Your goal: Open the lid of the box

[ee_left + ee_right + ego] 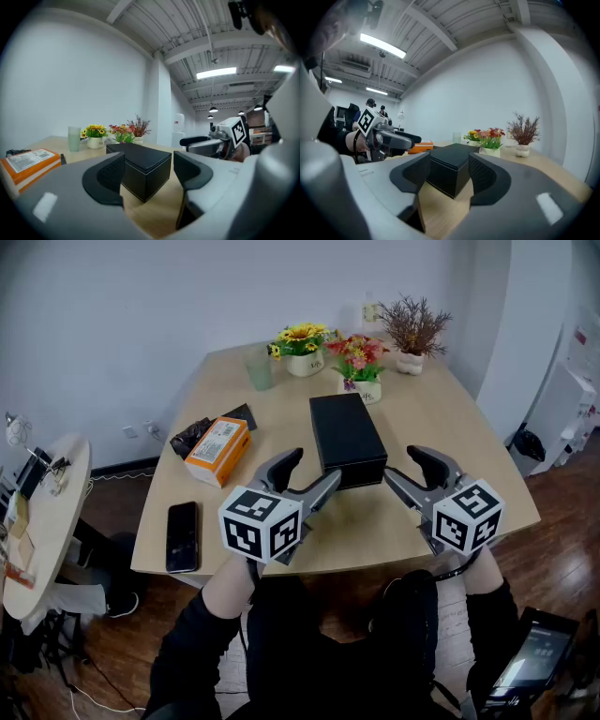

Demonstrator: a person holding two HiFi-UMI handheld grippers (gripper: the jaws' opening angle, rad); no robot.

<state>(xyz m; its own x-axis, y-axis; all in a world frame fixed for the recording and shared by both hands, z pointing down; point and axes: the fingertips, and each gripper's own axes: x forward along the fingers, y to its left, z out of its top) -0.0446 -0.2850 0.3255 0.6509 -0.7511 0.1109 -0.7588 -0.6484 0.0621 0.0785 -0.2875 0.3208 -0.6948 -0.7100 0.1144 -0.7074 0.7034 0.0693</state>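
The black box stands closed near the middle of the wooden table, with one short side toward the person. The left gripper hovers at its near left corner and the right gripper at its near right corner. Both have the jaws spread apart and pinch nothing. An orange carton lies left of the box

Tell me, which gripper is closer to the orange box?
Left. The left gripper sits just right of the orange box, near a corner of the black box. The right gripper is farther off, at the black box's other side.
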